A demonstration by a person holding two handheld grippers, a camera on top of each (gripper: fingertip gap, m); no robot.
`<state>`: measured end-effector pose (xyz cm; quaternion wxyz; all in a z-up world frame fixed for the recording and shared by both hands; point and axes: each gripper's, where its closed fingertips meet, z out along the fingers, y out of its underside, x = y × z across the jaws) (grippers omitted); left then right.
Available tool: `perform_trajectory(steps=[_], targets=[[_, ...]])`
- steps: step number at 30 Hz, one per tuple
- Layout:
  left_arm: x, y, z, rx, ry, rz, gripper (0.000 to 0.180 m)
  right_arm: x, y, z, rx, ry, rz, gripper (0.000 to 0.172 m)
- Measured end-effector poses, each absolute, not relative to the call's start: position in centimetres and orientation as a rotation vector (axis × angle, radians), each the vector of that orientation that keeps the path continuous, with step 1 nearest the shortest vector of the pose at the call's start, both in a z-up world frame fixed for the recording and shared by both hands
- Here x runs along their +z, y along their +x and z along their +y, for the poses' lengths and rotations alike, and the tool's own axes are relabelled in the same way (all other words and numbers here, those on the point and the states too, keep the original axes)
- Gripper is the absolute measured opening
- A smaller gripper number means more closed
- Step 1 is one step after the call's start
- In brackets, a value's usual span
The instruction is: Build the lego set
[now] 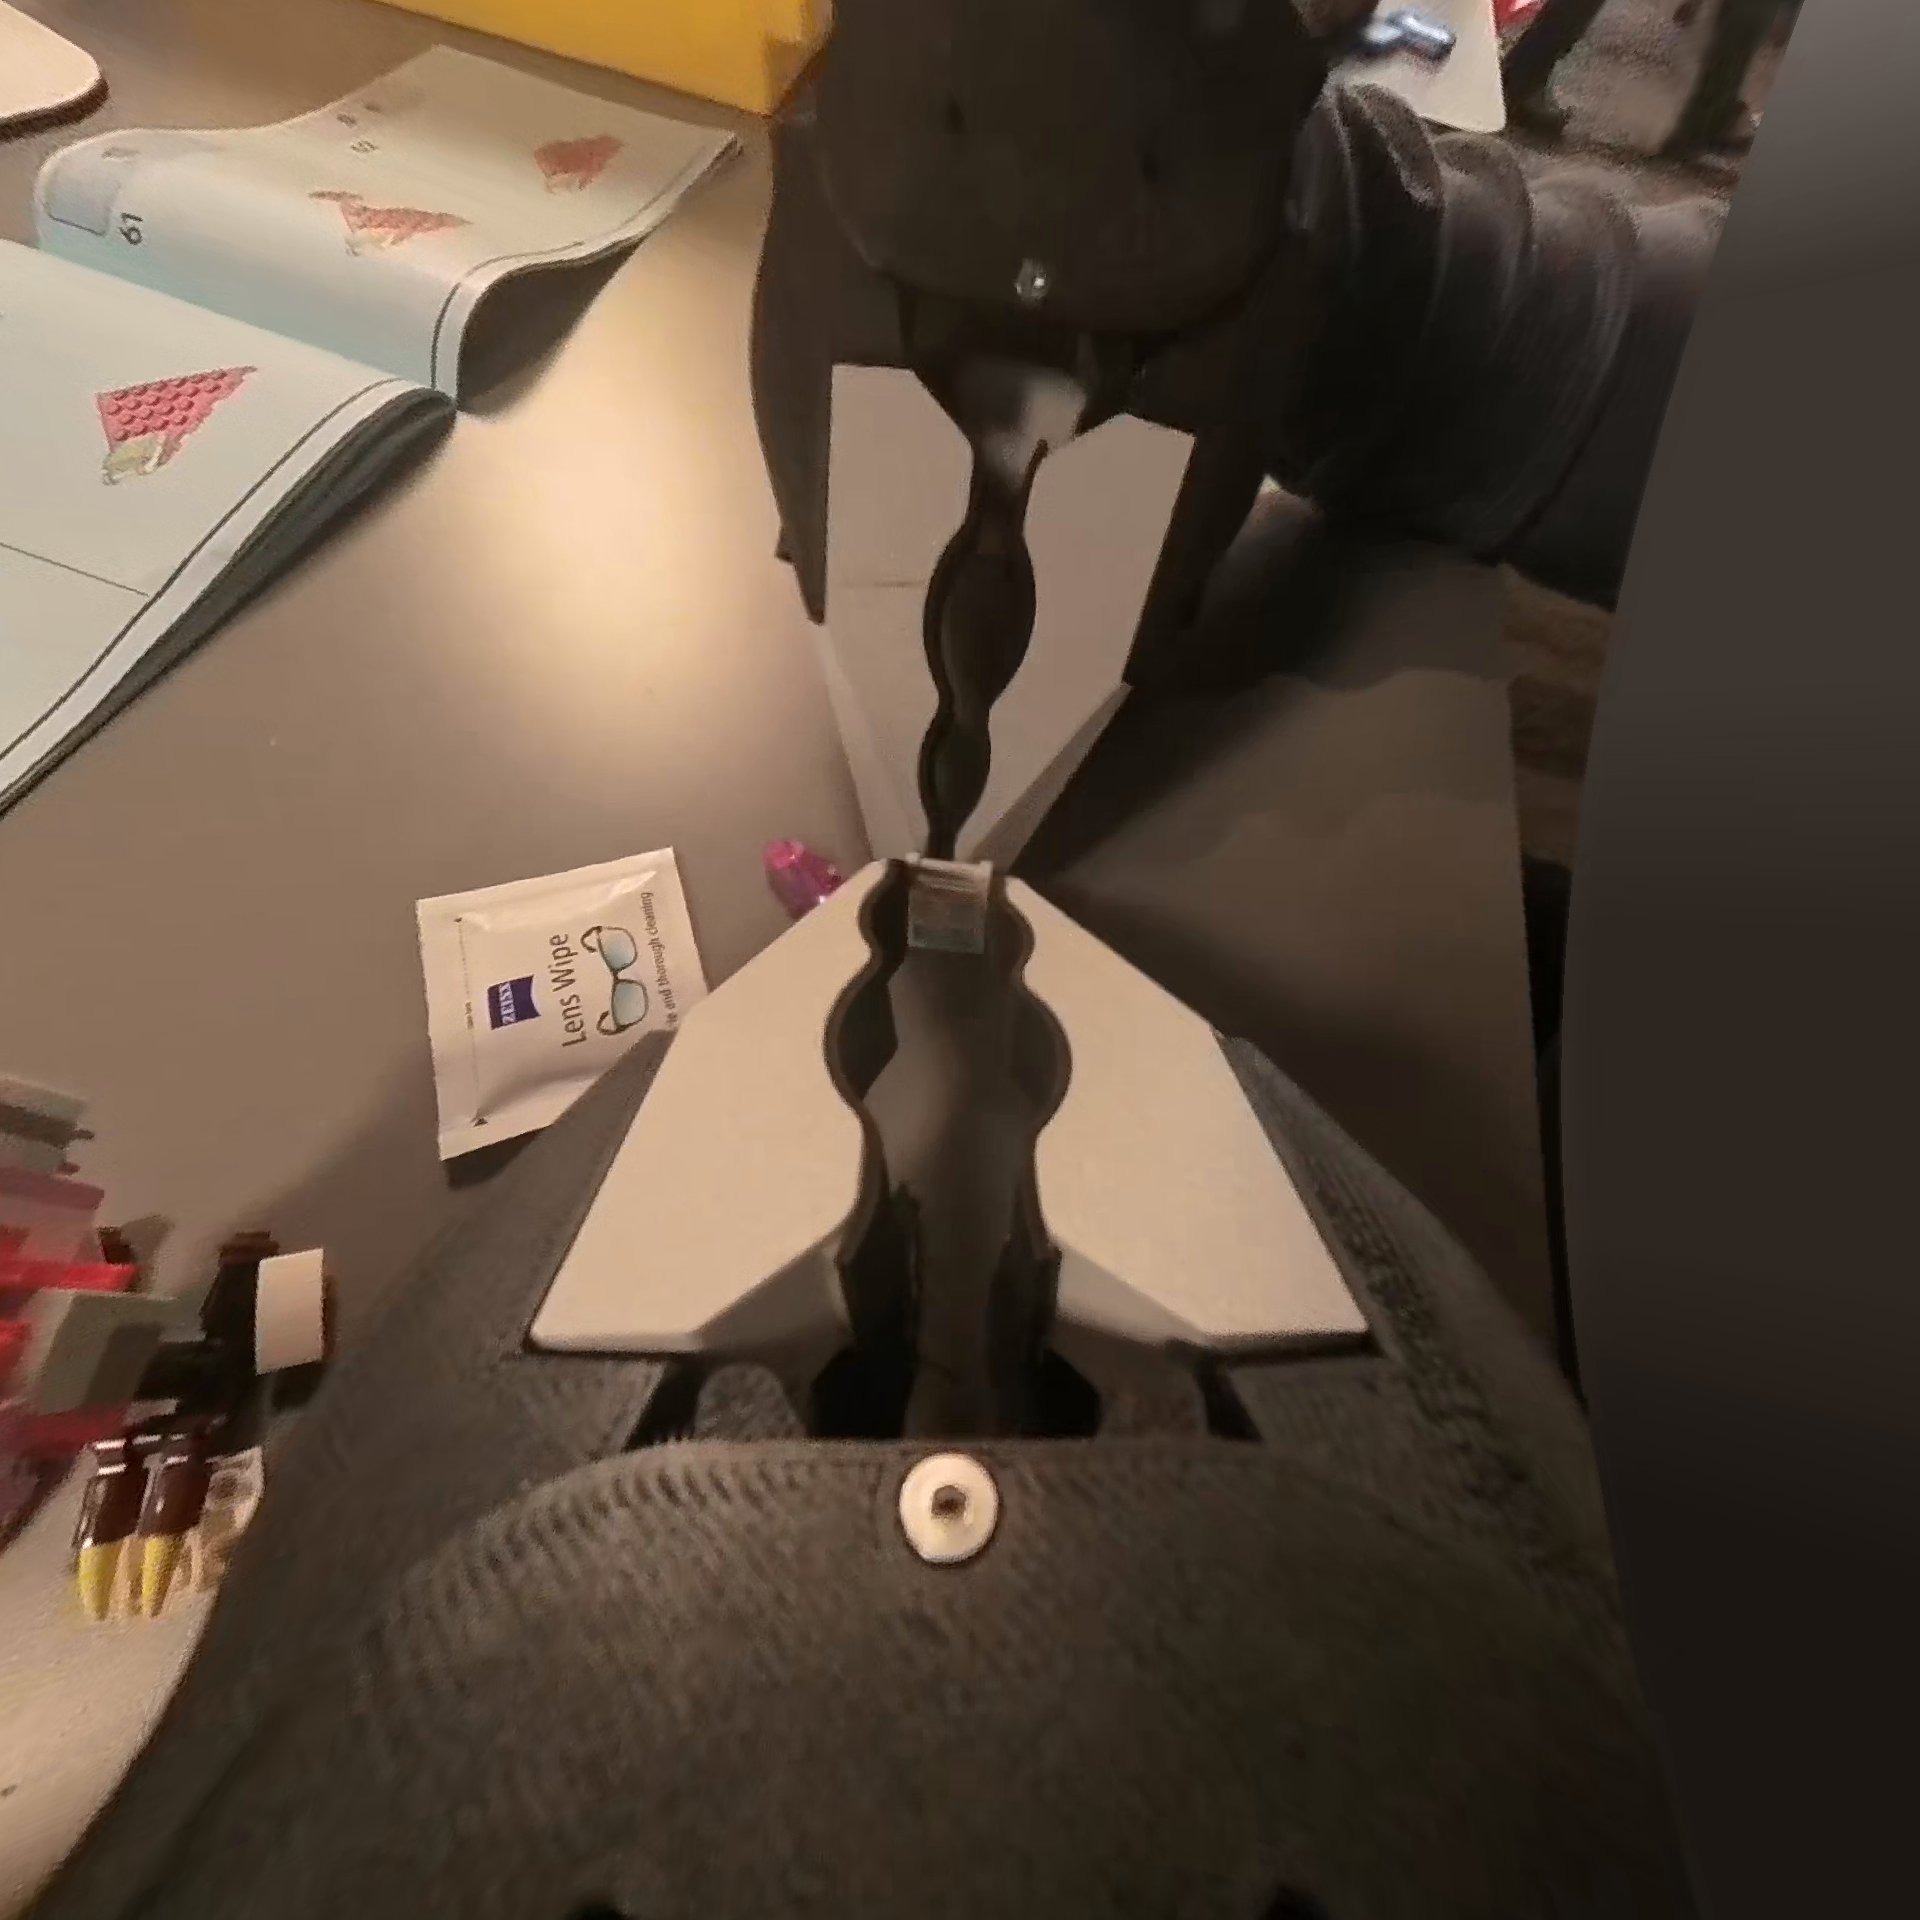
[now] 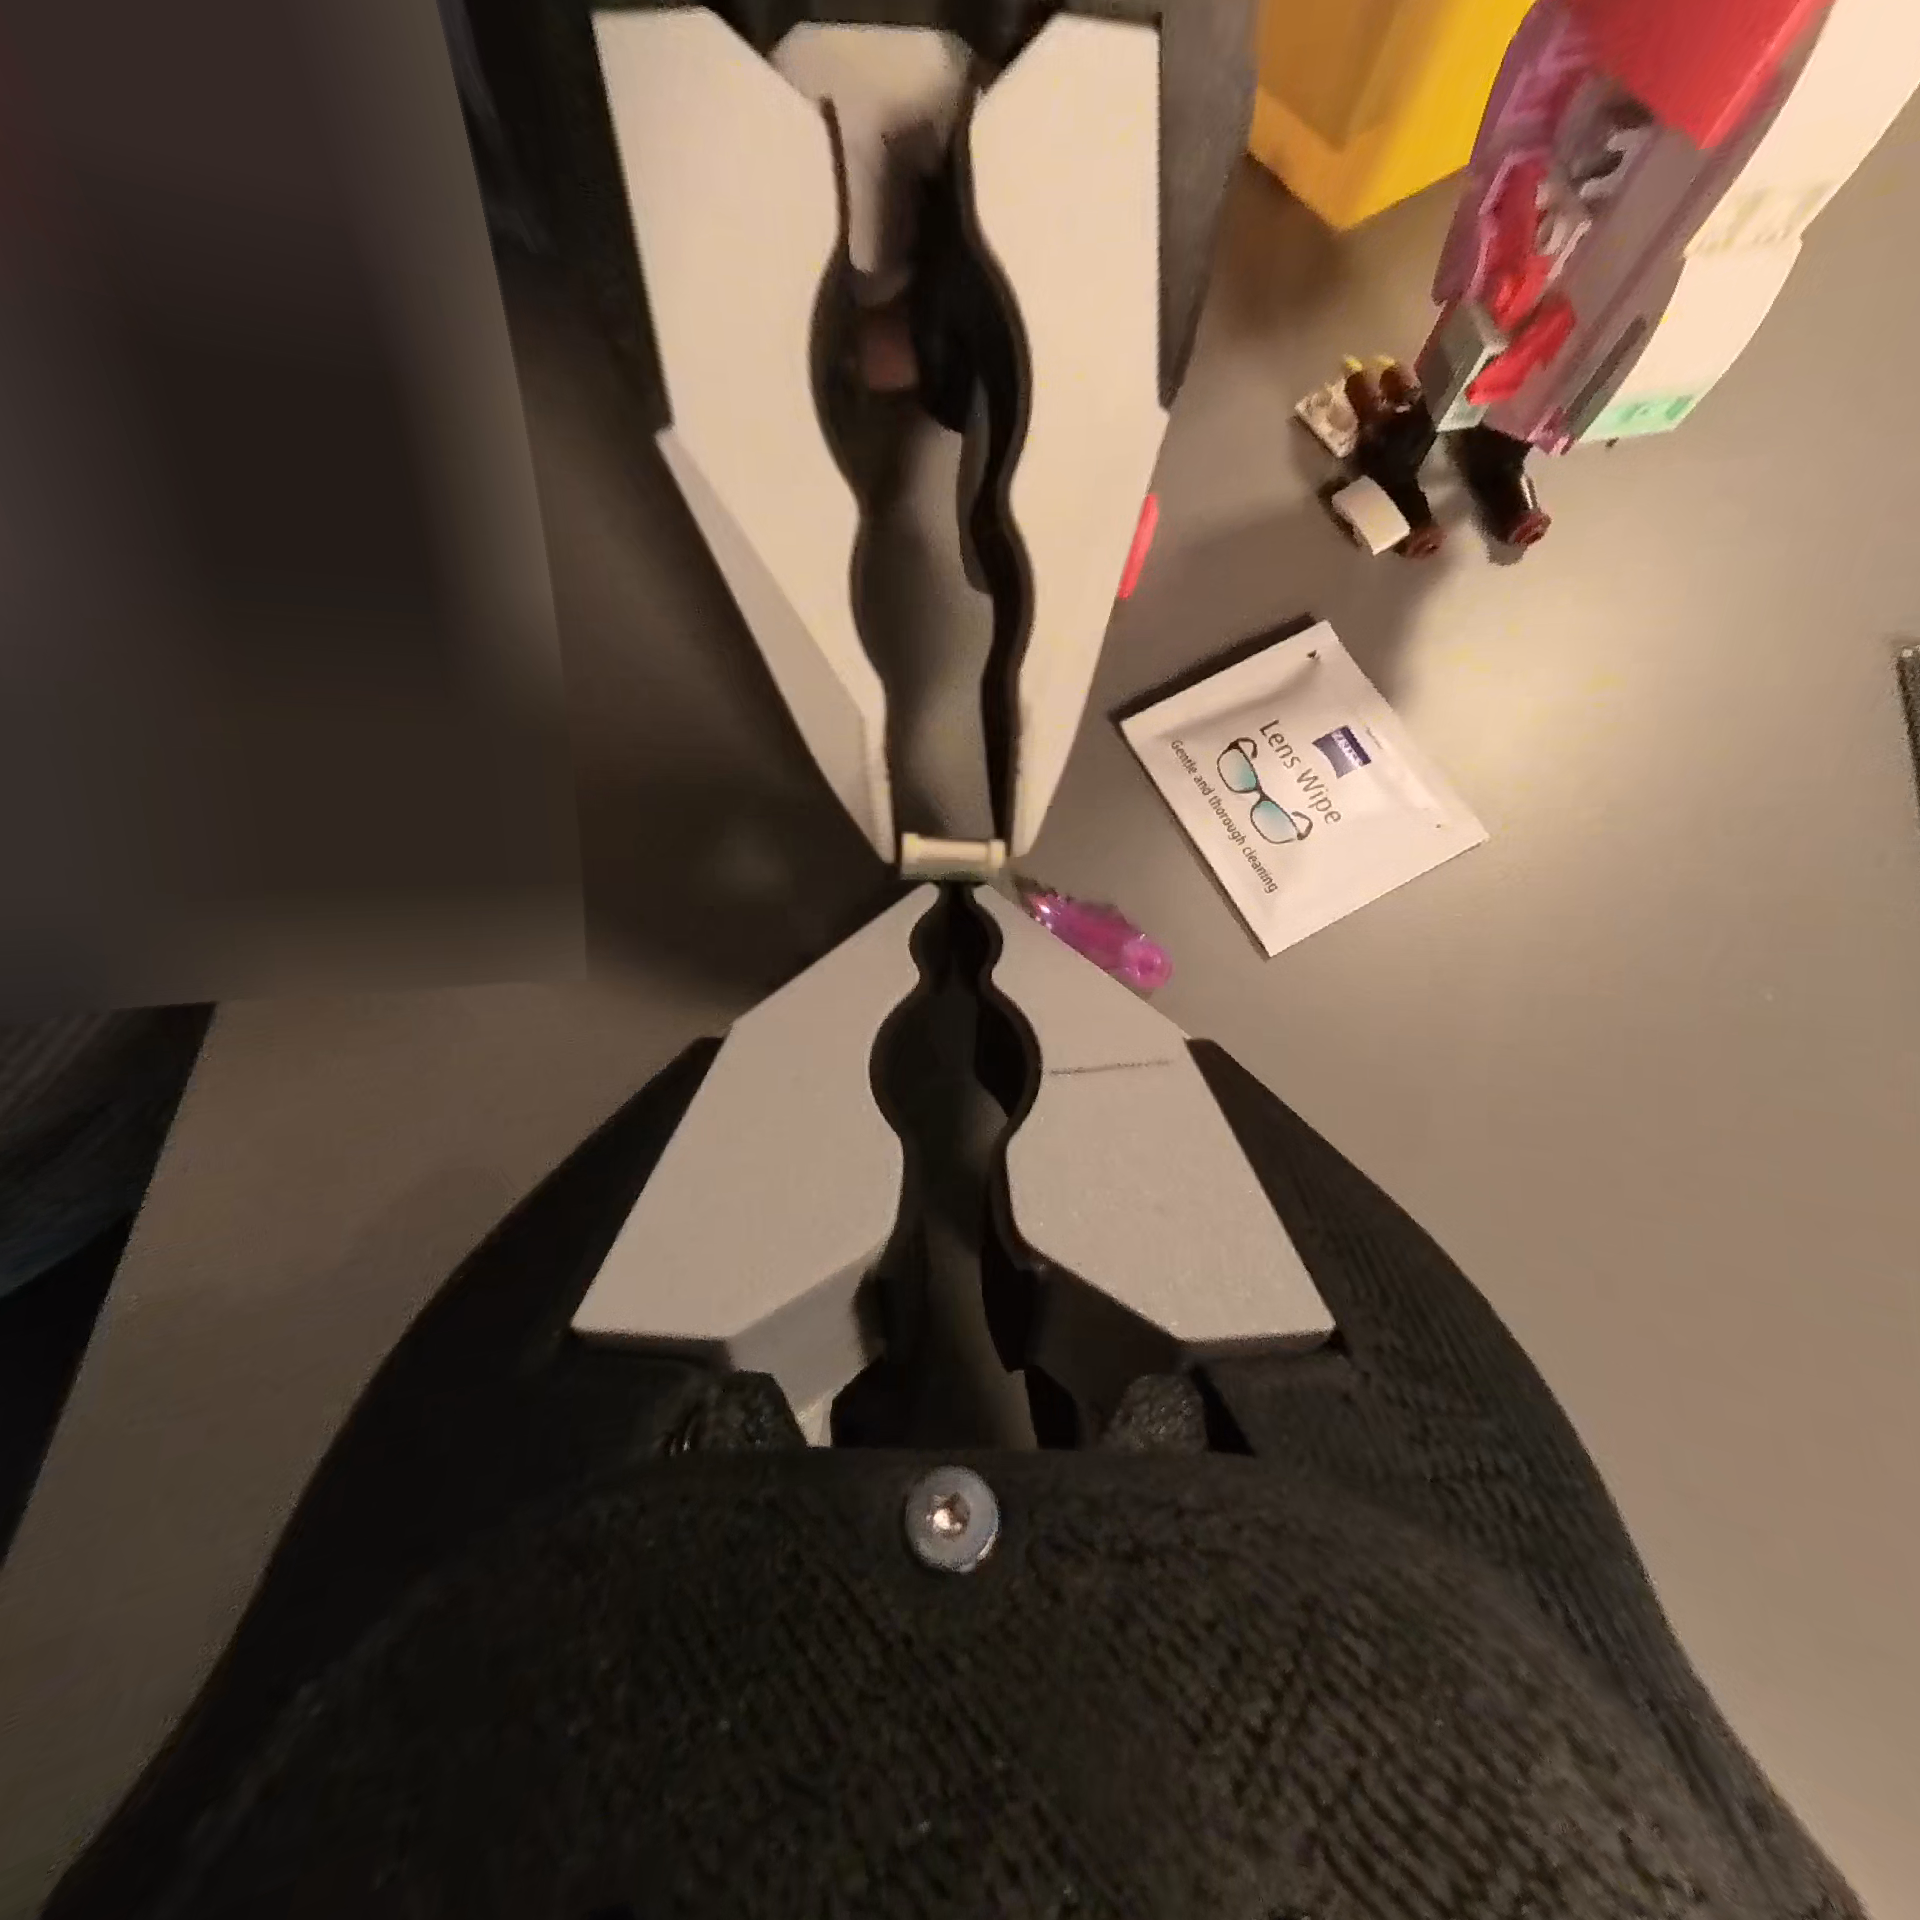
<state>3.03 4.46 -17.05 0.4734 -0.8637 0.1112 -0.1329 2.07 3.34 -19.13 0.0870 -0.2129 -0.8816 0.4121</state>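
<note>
**Two grippers tip to tip over a small white piece**

Your left gripper [image 1: 943,883] has its jaws only slightly apart. They are clamped on a small white piece [image 1: 943,902], a short bar with a pale blue lower edge. In the right wrist view the bar [image 2: 952,854] spans the gap, with each end pressed against a fingertip.

Your right gripper [image 2: 954,906] faces it from the opposite direction. In the left wrist view it comes in from 12 o'clock. Its jaws are fully closed with nothing visible between them, and the tips sit right up against the white piece. You cannot tell whether they touch it.

Both grippers hover above a grey table [image 1: 416,675]. From the left wrist view:

- A pink see-through piece [image 1: 802,885] lies just beside the fingertips at 9 o'clock.
- A white sachet [image 1: 561,1003] with a picture of glasses lies a little further out, towards 8 o'clock.
- An open booklet [image 1: 260,343] with pink diagrams lies at 10 o'clock.
- A yellow box [image 1: 623,42] sits at 11 o'clock.
- A brick model [image 1: 114,1351] in red, purple and brown stands at 8 o'clock, at the frame's edge.
</note>
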Motion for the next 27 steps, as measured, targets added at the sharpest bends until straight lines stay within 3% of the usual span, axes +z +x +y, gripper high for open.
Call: perform_trajectory(steps=[9,16,23,27], targets=[[-16.9,2.5,4.4,-0.319,-2.102,0.239,0.014,-18.7,2.0,3.4,1.313,-0.658,-2.587,0.002],[-13.5,0.1,4.2,-0.336,-1.881,0.069,0.014,-16.1,0.9,3.6,1.445,-0.665,-2.407,0.019],[-11.2,-1.9,4.7,-0.341,-1.721,-0.128,0.014,-13.2,-2.6,4.0,1.268,-0.640,-2.045,0.043],[-9.4,-3.0,5.0,-0.351,-1.588,-0.243,0.014,-11.7,-3.4,4.0,1.097,-0.573,-1.897,0.043]])
